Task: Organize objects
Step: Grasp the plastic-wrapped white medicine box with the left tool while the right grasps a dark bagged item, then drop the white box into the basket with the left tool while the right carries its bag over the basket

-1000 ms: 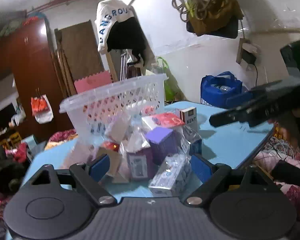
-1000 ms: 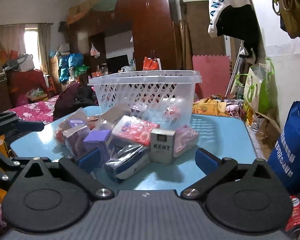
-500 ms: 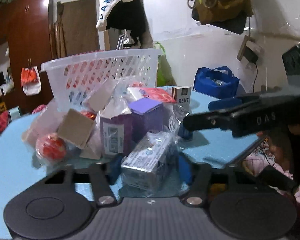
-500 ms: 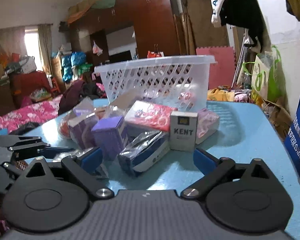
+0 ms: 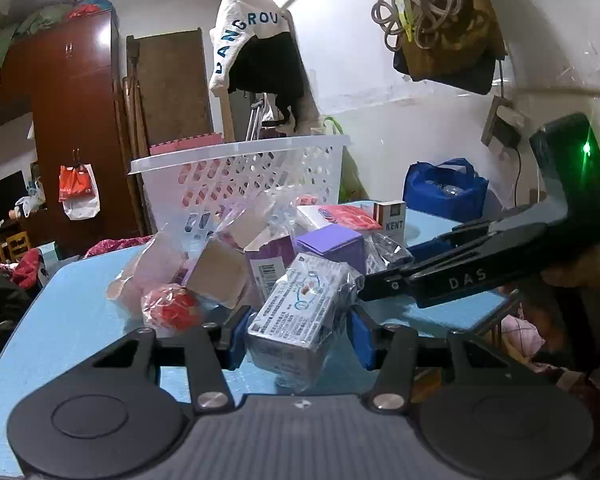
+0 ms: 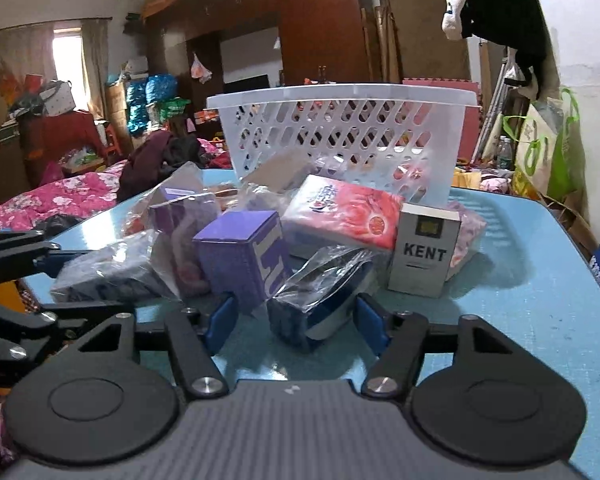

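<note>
left gripper (image 5: pixel 298 340) closing, right gripper (image 6: pixel 296 322) closing

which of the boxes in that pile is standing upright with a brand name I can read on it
The grey Kent box, at the right edge of the pile, in front of the basket. The purple box and bagged boxes beside it show no legible brand.

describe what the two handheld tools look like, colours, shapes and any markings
Both match: the left tool and right tool have black angular linkage arms with silver pivot bolts, blue fingertip pads, two round black discs and a ribbed grey body. In the left view, the right tool's arm reads "DAS" in pale letters, with a green light behind it.
</note>
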The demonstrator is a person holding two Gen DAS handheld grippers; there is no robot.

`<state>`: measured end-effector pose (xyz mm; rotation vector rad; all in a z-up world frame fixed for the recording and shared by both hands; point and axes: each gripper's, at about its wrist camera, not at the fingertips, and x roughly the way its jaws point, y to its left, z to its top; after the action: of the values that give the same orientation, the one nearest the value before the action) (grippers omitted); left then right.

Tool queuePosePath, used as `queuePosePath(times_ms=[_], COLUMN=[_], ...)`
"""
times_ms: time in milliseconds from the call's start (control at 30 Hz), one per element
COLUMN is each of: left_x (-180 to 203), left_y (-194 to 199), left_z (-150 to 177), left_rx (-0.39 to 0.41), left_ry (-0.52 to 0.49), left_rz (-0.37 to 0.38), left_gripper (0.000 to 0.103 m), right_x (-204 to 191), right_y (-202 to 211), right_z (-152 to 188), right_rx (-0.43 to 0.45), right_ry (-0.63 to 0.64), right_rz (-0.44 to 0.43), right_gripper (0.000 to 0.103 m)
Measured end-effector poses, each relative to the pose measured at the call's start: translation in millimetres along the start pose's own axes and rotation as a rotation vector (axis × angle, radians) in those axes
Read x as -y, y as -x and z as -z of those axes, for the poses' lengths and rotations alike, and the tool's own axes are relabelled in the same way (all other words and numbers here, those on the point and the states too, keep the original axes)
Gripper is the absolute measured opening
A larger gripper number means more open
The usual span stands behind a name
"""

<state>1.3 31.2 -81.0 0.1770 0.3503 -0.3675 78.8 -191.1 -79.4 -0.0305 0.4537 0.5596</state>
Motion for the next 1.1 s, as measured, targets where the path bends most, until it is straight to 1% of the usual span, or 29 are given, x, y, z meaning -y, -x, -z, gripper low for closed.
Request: queuePosePath(times_ms=[33,100,200,233,267,467,600,667,767,867,933,1033,1100], left_x=[-0.8,-1.0,-2.1,-2.8,-3.8,-4.4,-7.7,-11.7,-18.8,-30.5,-36.3,-46.9,-56.0], left_y=[0.5,0.5,1.3,2.1,2.4,5.4,11.2,16.0,19.4,15.1,12.0,1.4,-12.2], left_z=[-0.2,-0.1,-0.4,-0.7,-0.9,-2.0,-7.3,-13.1,-23.1,-37.9,-53.7,-89.0,-116.0], left_rx=[0.002,0.003,0.004,0.007,0.012,0.025,0.053,0.079,0.130,0.147,0.163,0.186,0.184], left_ry=[0.002,0.002,0.003,0.006,0.007,0.006,0.024,0.045,0.073,0.131,0.140,0.136,0.139], left_rz=[-0.001,-0.002,-0.003,-0.003,-0.004,-0.009,-0.013,-0.010,-0.027,-0.011,-0.022,-0.063,-0.083], left_gripper=[0.055,0.055,0.055,0.055,0.055,0.055,0.055,0.055,0.055,0.053,0.048,0.048,0.048], right_x=[0.8,2.7,4.4,5.3,6.6,18.7,22.3,23.2,23.7,26.5,29.5,37.2,42.6], right_y=[-0.6,-1.7,3.4,5.3,9.3,27.8,41.8,49.4,59.3,60.8,57.5,43.5,31.4], right_z=[0.6,1.7,3.3,2.9,3.3,8.7,5.7,-2.0,-16.6,-36.5,-52.4,-85.4,-104.6], right_rx=[-0.002,-0.004,0.006,0.008,0.013,0.024,0.061,0.097,0.151,0.188,0.205,0.215,0.212], right_ry=[-0.005,-0.011,-0.009,-0.008,-0.008,-0.012,-0.002,0.007,0.028,0.050,0.069,0.087,0.091], right_rz=[0.011,0.018,0.028,0.031,0.036,0.054,0.052,0.051,0.044,0.023,0.014,0.029,0.030], right_gripper=[0.061,0.060,0.054,0.050,0.042,0.039,0.038,0.038,0.038,0.038,0.038,0.038,0.038])
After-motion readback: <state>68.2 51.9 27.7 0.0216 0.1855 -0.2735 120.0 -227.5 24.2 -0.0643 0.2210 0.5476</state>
